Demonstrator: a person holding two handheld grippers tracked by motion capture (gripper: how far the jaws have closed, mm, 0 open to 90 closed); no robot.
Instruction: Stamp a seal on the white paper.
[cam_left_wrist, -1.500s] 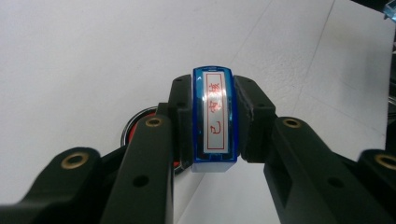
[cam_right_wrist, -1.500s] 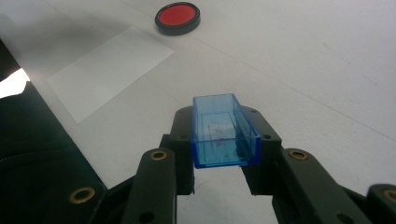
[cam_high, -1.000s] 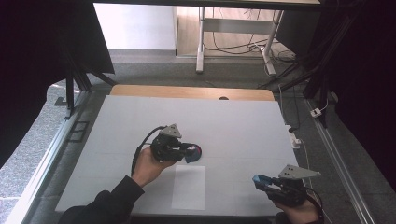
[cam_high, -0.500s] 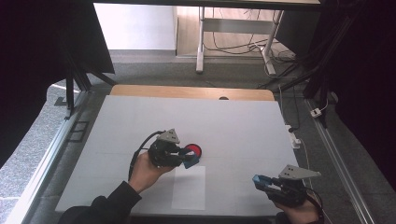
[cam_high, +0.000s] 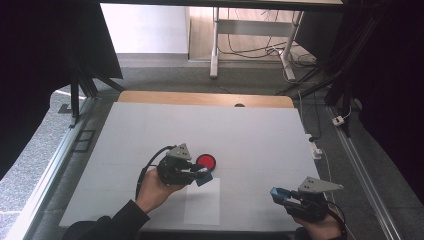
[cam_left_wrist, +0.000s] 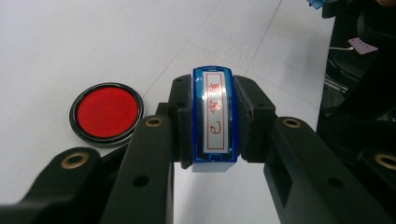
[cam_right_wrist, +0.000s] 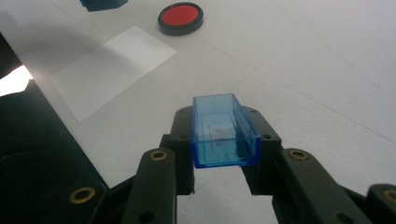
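jaws of left gripper (cam_left_wrist: 212, 140) clamp the stamp (cam_left_wrist: 213, 119); right gripper (cam_right_wrist: 219, 154) clamps its blue cap (cam_right_wrist: 224, 130)

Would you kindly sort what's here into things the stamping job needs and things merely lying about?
In use: stamp in left gripper; stamp cap in right gripper; ink pad; paper.
Lying about: cables; desk frame.

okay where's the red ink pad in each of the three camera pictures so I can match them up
High view: the red ink pad lies mid-table, just beyond the left gripper.
Left gripper view: the pad is at left, beside the blue stamp held in the jaws.
Right gripper view: the pad is at top centre.
Shared landmark: the white paper sheet.
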